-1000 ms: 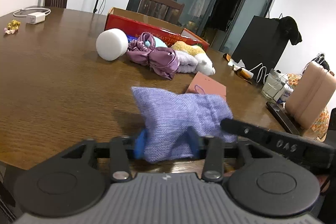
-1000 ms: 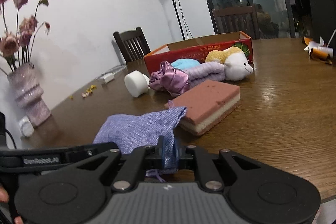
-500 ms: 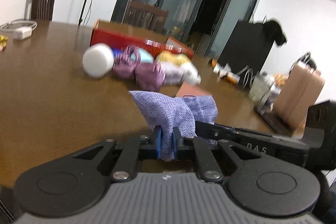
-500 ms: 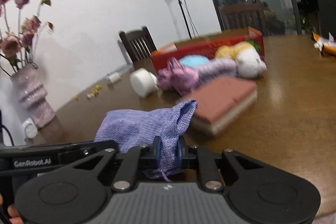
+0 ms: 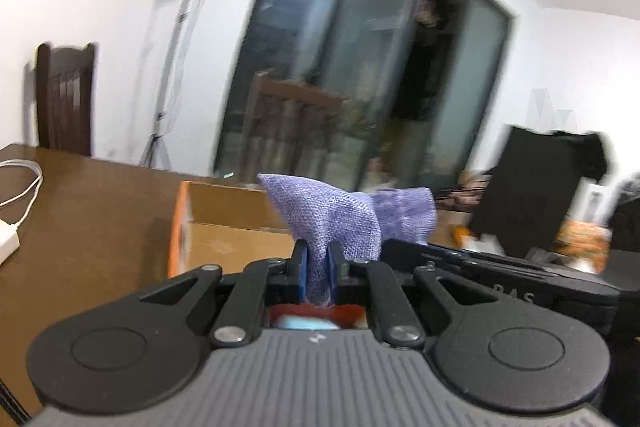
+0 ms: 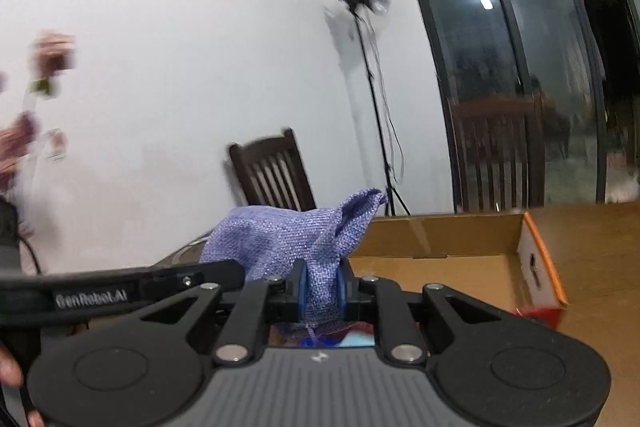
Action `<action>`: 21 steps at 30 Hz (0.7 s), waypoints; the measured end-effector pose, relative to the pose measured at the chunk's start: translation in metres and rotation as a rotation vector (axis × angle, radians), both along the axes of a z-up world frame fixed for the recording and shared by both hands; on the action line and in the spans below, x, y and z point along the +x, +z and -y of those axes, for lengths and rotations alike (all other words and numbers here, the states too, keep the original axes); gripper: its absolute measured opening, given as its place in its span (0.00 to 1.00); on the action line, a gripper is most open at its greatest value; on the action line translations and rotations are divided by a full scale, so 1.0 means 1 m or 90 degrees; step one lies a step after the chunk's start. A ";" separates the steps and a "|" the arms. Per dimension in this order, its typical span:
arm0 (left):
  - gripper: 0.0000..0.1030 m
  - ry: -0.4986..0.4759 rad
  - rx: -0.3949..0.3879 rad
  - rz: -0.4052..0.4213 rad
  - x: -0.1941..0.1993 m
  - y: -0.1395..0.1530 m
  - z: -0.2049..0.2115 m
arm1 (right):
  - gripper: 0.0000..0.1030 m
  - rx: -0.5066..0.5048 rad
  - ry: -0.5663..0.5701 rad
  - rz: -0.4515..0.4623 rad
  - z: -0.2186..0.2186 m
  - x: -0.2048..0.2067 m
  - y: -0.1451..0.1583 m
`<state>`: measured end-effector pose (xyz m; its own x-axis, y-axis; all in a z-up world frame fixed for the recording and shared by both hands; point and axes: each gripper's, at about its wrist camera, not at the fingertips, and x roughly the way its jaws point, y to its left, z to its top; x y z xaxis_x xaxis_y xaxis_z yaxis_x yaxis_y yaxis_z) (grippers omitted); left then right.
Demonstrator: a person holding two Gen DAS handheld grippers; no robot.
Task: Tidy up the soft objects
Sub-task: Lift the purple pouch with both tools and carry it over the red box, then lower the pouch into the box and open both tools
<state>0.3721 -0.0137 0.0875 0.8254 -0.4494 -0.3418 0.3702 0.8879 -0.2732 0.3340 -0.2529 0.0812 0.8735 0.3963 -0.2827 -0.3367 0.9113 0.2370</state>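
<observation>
A purple woven cloth pouch (image 5: 340,219) hangs in the air between both grippers. My left gripper (image 5: 317,267) is shut on one end of it. My right gripper (image 6: 320,289) is shut on the other end of the same pouch (image 6: 288,239). Each gripper's arm shows in the other's view. Behind and below the pouch stands the open cardboard box (image 5: 236,227) with orange-red sides, its brown inside visible (image 6: 448,267). Bits of red and light blue show just under both grippers, blurred.
The brown wooden table (image 5: 88,211) stretches left, with a white charger and cable (image 5: 12,223) on it. A dark chair (image 6: 272,175) and a light stand (image 6: 368,87) are by the wall. Glass doors (image 5: 360,87) lie behind the box. A vase's flowers blur at left (image 6: 44,67).
Both grippers rose and moved forward together with the pouch, from the table's near part to just over the box. The left gripper closed onto the pouch's end. The other soft toys dropped out of view.
</observation>
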 end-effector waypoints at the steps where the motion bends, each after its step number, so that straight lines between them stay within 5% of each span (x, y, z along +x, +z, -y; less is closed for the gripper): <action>1: 0.10 0.009 0.003 -0.012 0.017 -0.005 0.002 | 0.14 0.005 -0.003 -0.015 -0.001 0.024 -0.003; 6: 0.10 0.041 0.016 -0.054 0.076 -0.035 0.000 | 0.14 -0.026 -0.007 -0.073 -0.016 0.108 -0.031; 11: 0.14 0.061 0.014 -0.090 0.093 -0.060 -0.020 | 0.17 -0.047 0.016 -0.104 -0.019 0.140 -0.052; 14: 0.32 0.078 -0.024 -0.103 0.099 -0.061 -0.040 | 0.24 -0.045 0.031 -0.137 -0.017 0.152 -0.066; 21: 0.58 0.088 -0.011 -0.059 0.089 -0.054 -0.038 | 0.45 -0.029 0.029 -0.139 -0.013 0.150 -0.069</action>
